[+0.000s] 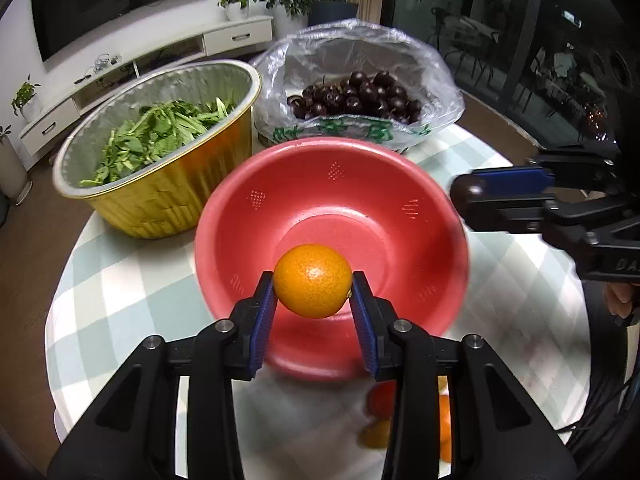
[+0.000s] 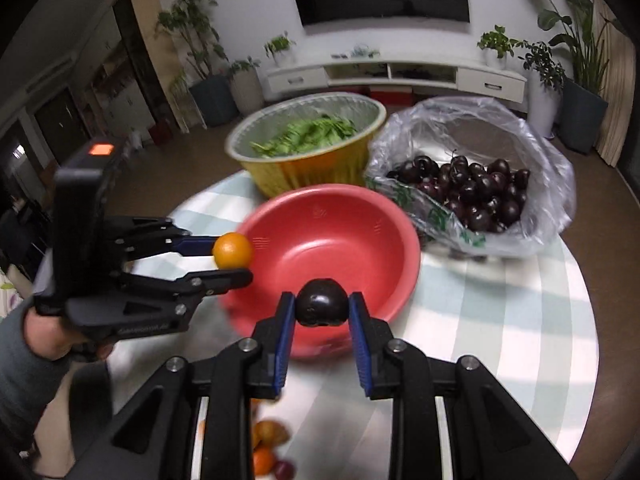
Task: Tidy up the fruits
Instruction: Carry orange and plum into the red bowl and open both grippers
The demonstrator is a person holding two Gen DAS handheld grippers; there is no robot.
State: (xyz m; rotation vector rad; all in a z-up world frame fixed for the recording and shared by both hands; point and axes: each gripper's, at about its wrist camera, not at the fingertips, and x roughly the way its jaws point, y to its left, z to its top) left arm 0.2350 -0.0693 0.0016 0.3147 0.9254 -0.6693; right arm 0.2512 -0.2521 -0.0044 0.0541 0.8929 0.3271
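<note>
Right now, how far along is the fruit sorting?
Nothing sits in the red plastic bowl yet. In hand: the left hand-held gripper holds a small orange citrus fruit, the right hand-held gripper a dark cherry. Left: loose fruits on the table.

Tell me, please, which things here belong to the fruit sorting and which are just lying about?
Job in hand: orange in the left gripper; dark fruit in the right gripper; red bowl; loose fruit near the table edge; bag of cherries.

Lying about: gold bowl of greens.
</note>
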